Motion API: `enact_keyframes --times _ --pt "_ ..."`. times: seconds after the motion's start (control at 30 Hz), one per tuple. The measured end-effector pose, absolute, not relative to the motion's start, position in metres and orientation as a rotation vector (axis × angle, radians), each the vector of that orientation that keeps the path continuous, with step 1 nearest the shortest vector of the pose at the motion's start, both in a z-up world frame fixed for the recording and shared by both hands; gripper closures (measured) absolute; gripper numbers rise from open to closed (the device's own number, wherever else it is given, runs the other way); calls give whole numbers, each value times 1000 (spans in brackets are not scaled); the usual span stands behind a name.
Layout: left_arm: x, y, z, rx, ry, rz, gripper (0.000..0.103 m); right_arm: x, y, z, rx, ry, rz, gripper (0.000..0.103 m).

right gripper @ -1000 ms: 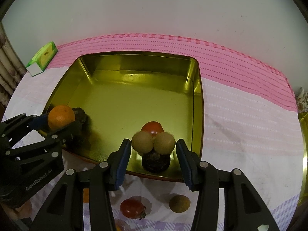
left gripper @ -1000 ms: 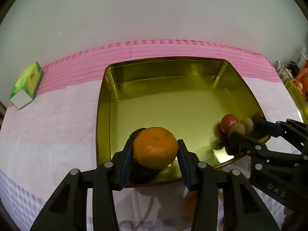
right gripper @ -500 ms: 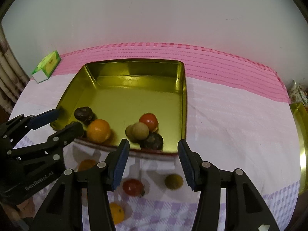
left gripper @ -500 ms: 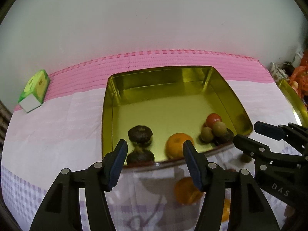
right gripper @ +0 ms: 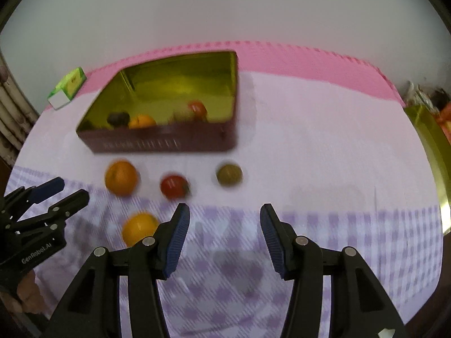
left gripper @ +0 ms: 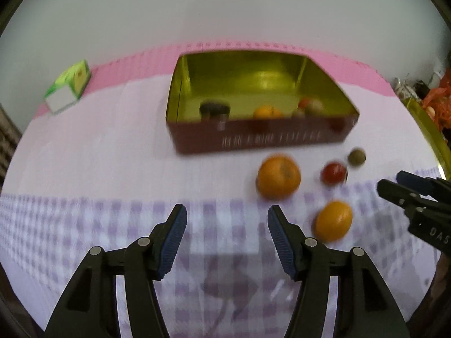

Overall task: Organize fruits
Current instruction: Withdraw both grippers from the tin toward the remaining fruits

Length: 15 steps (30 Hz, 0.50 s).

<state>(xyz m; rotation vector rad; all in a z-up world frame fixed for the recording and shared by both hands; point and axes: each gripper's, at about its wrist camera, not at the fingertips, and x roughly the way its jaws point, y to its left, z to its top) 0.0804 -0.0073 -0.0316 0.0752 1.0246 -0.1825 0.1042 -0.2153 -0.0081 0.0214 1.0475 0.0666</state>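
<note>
A second ago the left tool (left gripper: 227, 218) gripped an orange over the tin and the right tool (right gripper: 224, 215) framed a clump of small fruit there; now both tools stand open with nothing between their blue pads, pulled back toward the near edge of the worktop (left gripper: 84, 169) over the purple-checked part of the cloth, and that fruit lies inside the tin. Taking things from left to right, a green carton (left gripper: 70, 86) sits near the far left corner on the pink band. The gold-lined tin (left gripper: 253, 79) rests toward the far edge at the middle, its dark red front wall facing the tools; inside, against that wall, are a dark fruit (left gripper: 214, 109), an orange in the tin (left gripper: 266, 111) and a red and pale cluster (left gripper: 310, 106), all partly cut off by the wall. On the cloth in front of the tin lie a large orange (left gripper: 277, 176), a smaller orange (left gripper: 334, 221) nearer the near edge, a red tomato (left gripper: 334, 173) and a brownish-green fruit (left gripper: 356, 157), each apart from the others and none between either tool's pads. At the right edge a gold rim (right gripper: 431, 152) and some orange clutter are cut off by the frame. Both views are smeared by motion, so the lettering on the tin and the small fruits inside cannot be made out.
</note>
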Motion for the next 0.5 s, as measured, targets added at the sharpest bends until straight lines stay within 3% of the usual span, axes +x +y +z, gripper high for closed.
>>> enact_keyframes --times 0.5 --pt "62 -6 -48 66 1045 -168 42 78 -221 -29 24 1081 56 54"
